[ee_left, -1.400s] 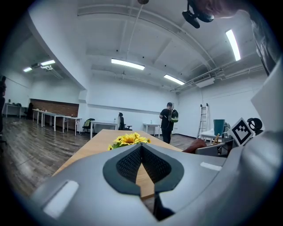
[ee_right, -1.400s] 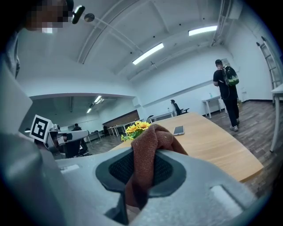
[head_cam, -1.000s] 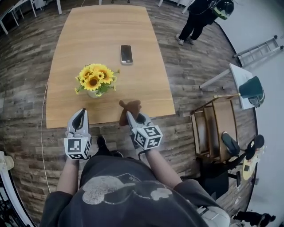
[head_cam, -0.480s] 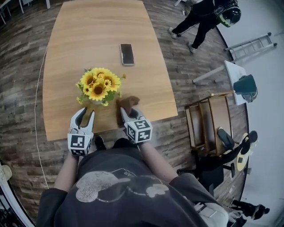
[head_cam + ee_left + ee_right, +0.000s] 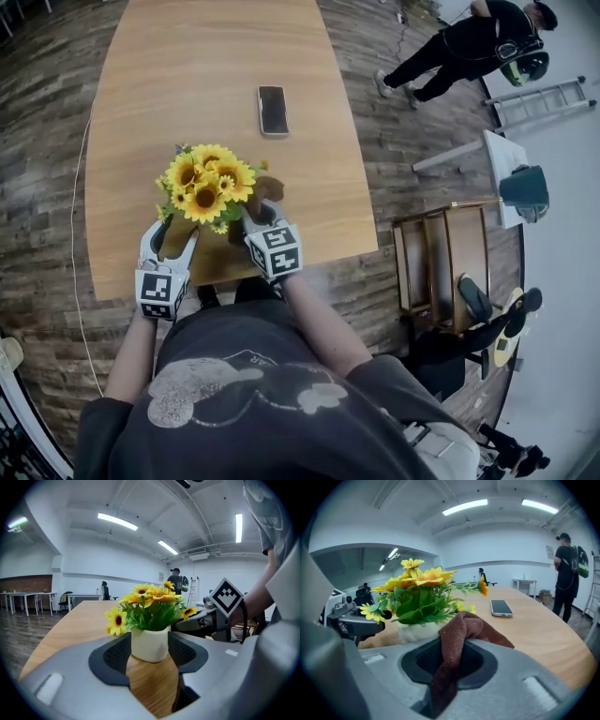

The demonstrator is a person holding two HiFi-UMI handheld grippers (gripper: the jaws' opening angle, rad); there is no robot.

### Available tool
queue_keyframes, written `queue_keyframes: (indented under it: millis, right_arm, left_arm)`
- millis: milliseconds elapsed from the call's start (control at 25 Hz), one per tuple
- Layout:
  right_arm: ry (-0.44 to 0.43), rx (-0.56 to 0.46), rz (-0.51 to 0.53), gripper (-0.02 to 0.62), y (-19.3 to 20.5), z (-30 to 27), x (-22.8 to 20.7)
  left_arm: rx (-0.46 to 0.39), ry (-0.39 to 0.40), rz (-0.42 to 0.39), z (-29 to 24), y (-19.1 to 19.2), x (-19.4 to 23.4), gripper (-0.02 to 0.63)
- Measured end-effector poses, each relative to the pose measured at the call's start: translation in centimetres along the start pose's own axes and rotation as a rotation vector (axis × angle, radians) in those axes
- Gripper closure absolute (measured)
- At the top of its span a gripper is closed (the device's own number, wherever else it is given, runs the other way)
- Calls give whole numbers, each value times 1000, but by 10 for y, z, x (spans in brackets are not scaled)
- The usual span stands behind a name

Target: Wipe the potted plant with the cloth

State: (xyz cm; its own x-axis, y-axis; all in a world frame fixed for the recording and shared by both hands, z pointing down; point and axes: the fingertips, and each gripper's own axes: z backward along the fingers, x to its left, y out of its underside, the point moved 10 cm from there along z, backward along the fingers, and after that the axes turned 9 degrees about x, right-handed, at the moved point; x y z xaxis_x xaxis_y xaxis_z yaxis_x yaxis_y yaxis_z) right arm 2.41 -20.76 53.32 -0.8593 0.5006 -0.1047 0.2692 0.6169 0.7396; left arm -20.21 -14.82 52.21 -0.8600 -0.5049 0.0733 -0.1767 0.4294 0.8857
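A potted plant with yellow sunflowers (image 5: 206, 183) in a cream pot (image 5: 149, 643) stands near the front edge of the wooden table (image 5: 187, 75). My left gripper (image 5: 172, 234) is at the pot's left. Its jaws have just been opening and now stand open, with the pot between their tips (image 5: 150, 656); I cannot tell whether they touch it. My right gripper (image 5: 249, 217) is shut on a brown cloth (image 5: 269, 190), just right of the plant. In the right gripper view the cloth (image 5: 457, 634) bunches above the jaws, close to the leaves (image 5: 417, 606).
A black phone (image 5: 273, 110) lies on the table beyond the plant. A person in dark clothes (image 5: 469, 47) stands on the wood floor at the far right. A wooden rack (image 5: 436, 272) and a white stand (image 5: 506, 169) are to the right of the table.
Both grippers have moved forward over the table edge to either side of the plant. The left jaws went from shut to open. The cloth has come up against the plant's right side.
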Motion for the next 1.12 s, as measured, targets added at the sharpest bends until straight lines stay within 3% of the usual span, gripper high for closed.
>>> queue_keyframes:
  millis: [120,320,760,1120]
  right_arm:
    - [-43,17,88,538,-11,-10,-3]
    - [-89,19,187,538,-11,-11,-4]
    - [-186,39,359,538,1,0,18]
    - [-340,39,480,535,9,3,26]
  left_arm:
    - [24,22,7,-6,-10,-3,276]
    - [45,20,11,-22,-4,-4,224]
    - [35,67,102,-37,-15,-10,187]
    - [27,63,99,-39,-13,-11,178]
